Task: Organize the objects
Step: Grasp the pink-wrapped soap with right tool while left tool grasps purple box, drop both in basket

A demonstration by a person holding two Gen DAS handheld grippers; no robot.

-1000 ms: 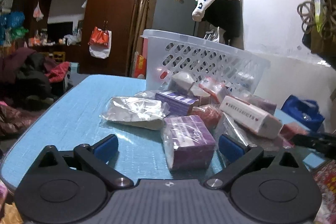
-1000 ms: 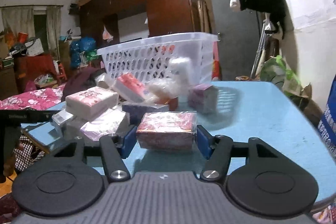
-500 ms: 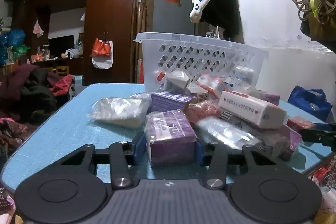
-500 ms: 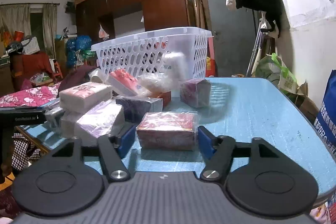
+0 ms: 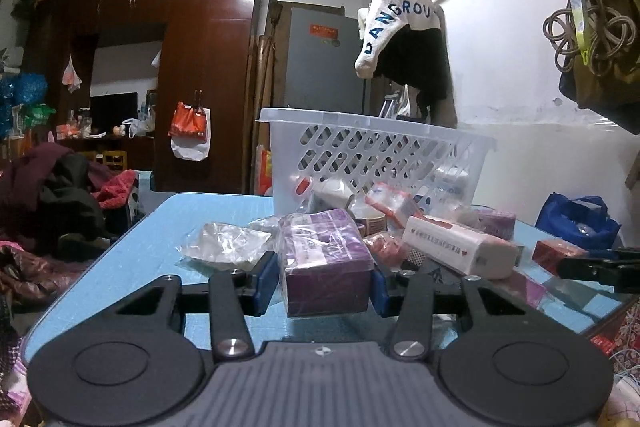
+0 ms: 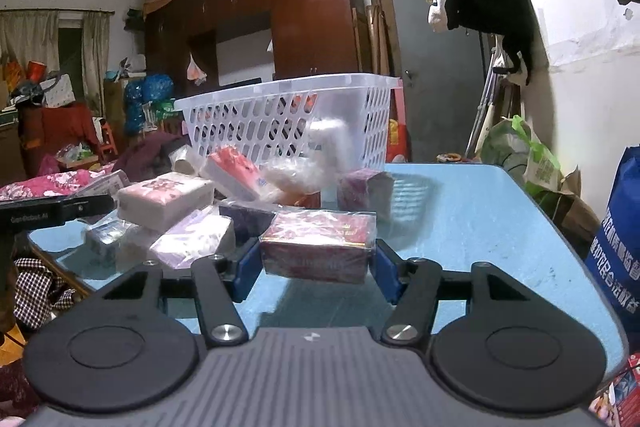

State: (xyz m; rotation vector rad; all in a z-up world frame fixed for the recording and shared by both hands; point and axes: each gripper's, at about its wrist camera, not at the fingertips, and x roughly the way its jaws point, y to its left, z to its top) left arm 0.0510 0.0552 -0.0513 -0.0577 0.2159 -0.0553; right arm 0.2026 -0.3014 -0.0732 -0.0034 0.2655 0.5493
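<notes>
My left gripper [image 5: 325,277] is shut on a purple box in clear wrap [image 5: 325,259] and holds it just above the blue table [image 5: 132,259]. My right gripper [image 6: 316,265] is shut on a red box in clear wrap [image 6: 318,245], lifted slightly off the table [image 6: 472,227]. A white perforated plastic basket [image 5: 372,155] stands behind the pile; it also shows in the right wrist view [image 6: 288,119]. Several wrapped boxes and packets lie piled in front of it.
A long white box [image 5: 456,247] and a clear packet [image 5: 224,241] lie in the pile. A pink-white box [image 6: 164,201] and a pale purple packet [image 6: 192,241] lie left of my right gripper. Bags stand beyond the table's right edge [image 6: 624,235].
My left gripper closed on the purple box and lifted it slightly. My right gripper stayed shut on the red box and raised it a little off the table.
</notes>
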